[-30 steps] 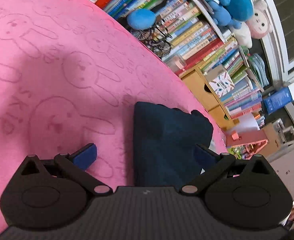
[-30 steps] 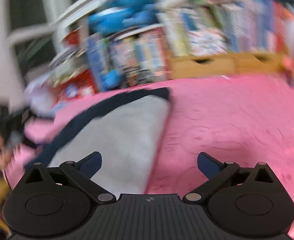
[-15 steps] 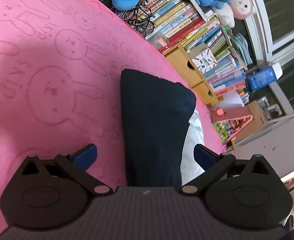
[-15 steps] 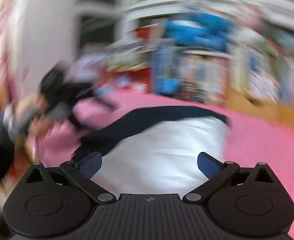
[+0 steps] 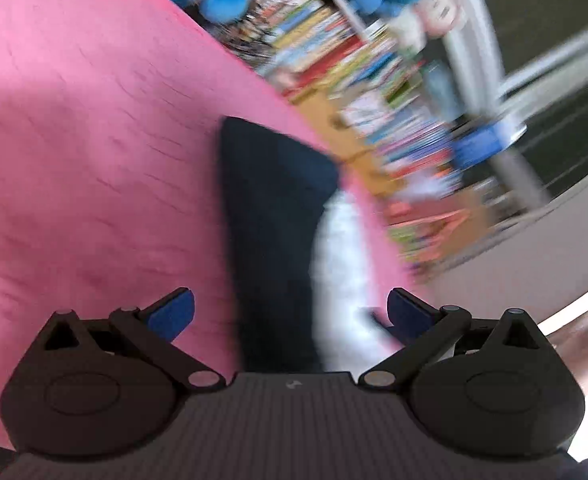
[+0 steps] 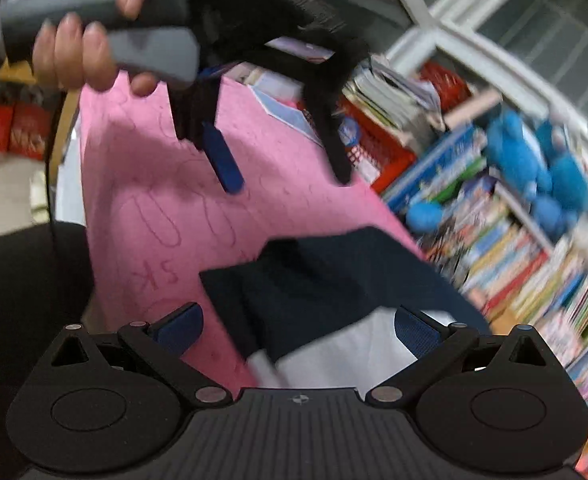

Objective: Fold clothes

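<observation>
This is a home, most likely a child's room or study corner. Rows of bright picture books [image 6: 490,236] are packed along the far right edge of the bench, with blue plush toys [image 6: 534,160] sitting on top of them. A pink cloth [image 5: 85,152] printed with rabbit outlines covers the bench. Small wooden drawers [image 5: 334,128] stand among the books, and a white-framed window [image 6: 534,40] rises behind them.

The garment [image 5: 269,216] is folded, navy blue outside with white fabric showing along one side [image 6: 334,280]. It lies flat on the pink blanket [image 5: 93,140], close to the blanket's edge.
</observation>
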A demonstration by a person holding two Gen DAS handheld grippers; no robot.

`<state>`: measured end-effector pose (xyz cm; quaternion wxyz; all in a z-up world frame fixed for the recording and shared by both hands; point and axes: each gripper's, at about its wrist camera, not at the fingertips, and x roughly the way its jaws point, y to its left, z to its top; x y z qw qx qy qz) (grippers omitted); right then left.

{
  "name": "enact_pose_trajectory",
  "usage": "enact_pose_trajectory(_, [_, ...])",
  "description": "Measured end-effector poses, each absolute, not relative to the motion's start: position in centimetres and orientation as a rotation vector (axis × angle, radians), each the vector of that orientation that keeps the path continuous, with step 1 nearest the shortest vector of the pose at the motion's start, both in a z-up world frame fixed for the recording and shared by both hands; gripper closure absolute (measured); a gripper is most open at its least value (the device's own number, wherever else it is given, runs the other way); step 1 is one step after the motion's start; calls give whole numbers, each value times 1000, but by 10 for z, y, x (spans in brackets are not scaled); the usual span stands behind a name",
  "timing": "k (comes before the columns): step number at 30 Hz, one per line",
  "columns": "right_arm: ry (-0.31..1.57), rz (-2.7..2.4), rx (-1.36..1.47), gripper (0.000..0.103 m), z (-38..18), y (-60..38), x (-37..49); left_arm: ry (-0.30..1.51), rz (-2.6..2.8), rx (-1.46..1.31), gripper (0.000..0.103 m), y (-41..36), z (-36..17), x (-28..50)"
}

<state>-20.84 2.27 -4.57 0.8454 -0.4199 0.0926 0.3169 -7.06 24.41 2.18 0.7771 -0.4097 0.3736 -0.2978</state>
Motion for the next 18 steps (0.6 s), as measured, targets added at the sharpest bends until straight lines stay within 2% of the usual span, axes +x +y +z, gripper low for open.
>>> enact_pose_trajectory(7, [77, 590, -966, 1, -59, 36, -213, 827, -682, -974, 0, 240, 12, -56])
enact_pose_trajectory(18, [107, 487, -781, 2, -35, 10, -193, 872, -695, -1048, 0, 225, 2, -34])
